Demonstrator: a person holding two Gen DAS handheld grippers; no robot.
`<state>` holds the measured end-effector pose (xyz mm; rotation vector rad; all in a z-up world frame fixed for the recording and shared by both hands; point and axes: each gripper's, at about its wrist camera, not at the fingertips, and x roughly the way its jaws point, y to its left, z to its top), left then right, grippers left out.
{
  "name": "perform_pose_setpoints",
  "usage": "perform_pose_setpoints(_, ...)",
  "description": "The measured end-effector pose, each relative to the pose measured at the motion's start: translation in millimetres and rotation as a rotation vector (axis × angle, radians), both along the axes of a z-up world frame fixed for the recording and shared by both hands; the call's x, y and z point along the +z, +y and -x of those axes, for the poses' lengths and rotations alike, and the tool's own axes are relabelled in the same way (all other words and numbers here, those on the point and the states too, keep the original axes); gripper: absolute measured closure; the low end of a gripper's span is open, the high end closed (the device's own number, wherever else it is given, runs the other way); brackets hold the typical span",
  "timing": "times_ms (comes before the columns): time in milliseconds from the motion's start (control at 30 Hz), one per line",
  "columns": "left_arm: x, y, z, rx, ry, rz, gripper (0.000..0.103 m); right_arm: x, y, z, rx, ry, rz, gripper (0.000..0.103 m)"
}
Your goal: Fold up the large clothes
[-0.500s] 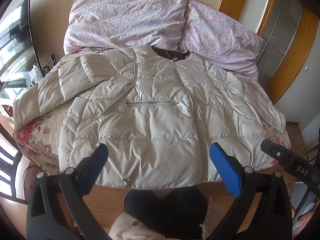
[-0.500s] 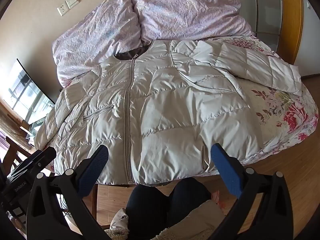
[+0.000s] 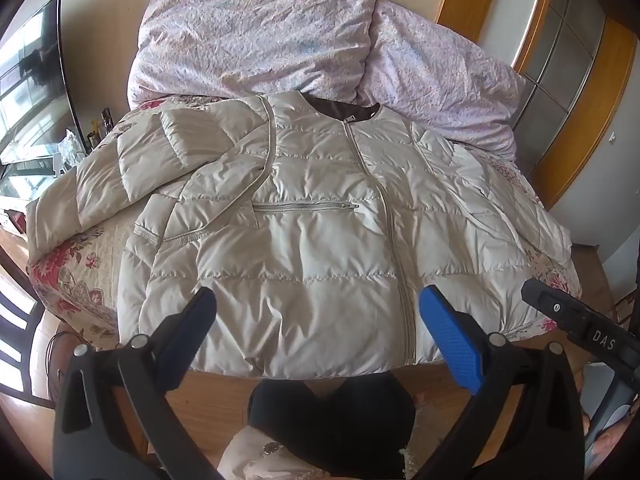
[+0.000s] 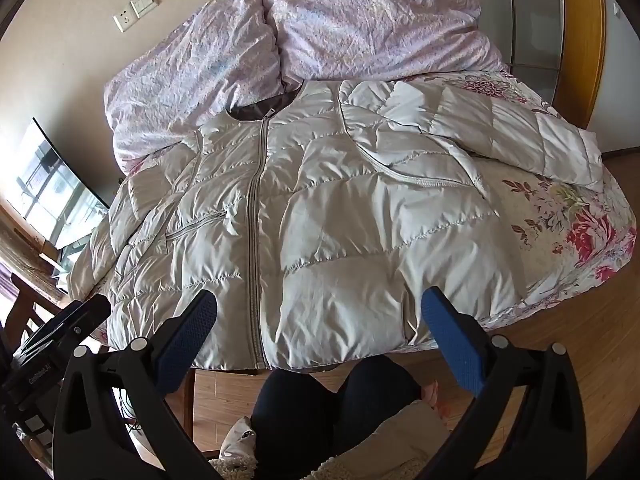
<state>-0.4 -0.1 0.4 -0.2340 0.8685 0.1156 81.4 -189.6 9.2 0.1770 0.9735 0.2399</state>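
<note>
The big puffy jacket (image 3: 320,240) lies flat, zipped up, on the flowery bed (image 4: 568,216); both sleeves stick out to the sides; the left gripper (image 3: 318,320) and right gripper (image 4: 320,320) hang above the hem, both wide open, holding nothing; I would grab a sleeve near its cuff and lay it across the chest, smooth and slow.

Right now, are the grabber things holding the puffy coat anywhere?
No. The left gripper and right gripper are both open, fingers spread, above the jacket near its hem. Nothing is held.
</note>
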Motion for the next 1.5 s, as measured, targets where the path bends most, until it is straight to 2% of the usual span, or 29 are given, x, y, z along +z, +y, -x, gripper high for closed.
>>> perform_pose_setpoints(1500,8.3,2.9,1.3,0.005,-0.003,-0.002,0.002,1.9,-3.8,-0.2,-0.003,-0.006,-0.005,0.001)
